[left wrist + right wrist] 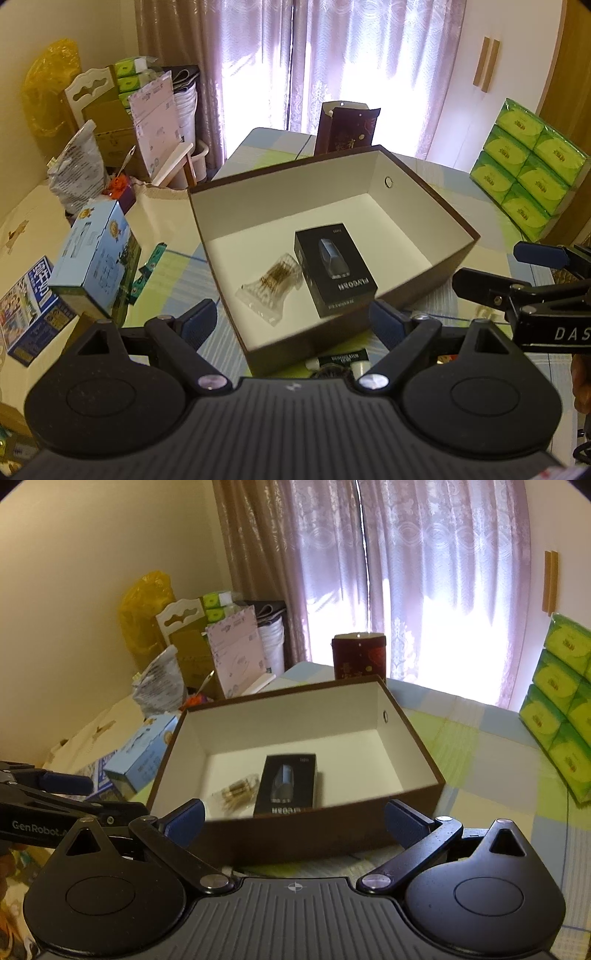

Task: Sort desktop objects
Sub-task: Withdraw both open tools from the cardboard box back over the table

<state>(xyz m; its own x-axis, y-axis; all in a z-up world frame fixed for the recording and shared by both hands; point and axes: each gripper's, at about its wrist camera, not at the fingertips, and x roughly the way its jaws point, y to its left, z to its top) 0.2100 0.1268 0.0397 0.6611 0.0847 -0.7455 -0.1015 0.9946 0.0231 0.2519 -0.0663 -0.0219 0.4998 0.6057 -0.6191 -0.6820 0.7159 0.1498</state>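
Both my jaws wide open and empty, box [424,206] at 12 o'clock already holding the black carton [334,271], so I'd grab that blue carton [98,258] at 9 o'clock squarely across its sides.

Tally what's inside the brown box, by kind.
In the brown box:
Black carton: 1
Clear packet: 1
Total: 2
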